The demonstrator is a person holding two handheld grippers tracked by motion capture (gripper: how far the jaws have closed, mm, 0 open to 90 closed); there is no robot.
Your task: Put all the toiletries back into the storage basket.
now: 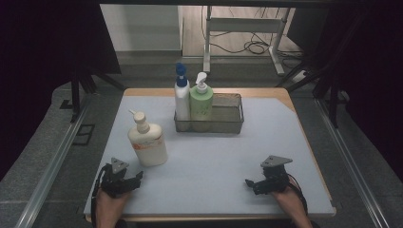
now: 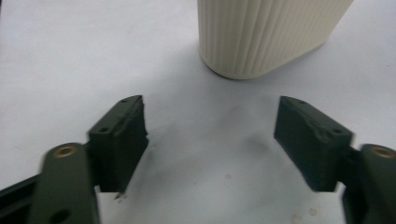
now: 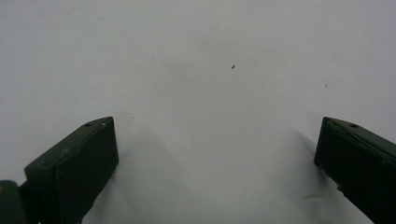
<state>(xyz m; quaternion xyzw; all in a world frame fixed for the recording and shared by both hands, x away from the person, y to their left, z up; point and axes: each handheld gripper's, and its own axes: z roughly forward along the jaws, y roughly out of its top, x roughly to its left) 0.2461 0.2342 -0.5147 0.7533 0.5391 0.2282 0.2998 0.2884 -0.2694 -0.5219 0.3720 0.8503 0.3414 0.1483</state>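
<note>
Two tongs sat low on the table (image 1: pixel 214 171), both w/ jaws apart, nothing between. Cream pump bottle (image 1: pixel 148 142) stood upright just ahead of L gripper (image 1: pixel 135 176), slightly to its right, apart from the pads; long axis vertical, nozzle pointing left. R gripper (image 1: pixel 251 183) well apart from it; L hand nearer.

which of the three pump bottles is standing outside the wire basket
The cream bottle with the orange label, standing alone on the mat just ahead of the left gripper. The blue-pump white bottle and the green bottle both stand inside the basket.
</note>
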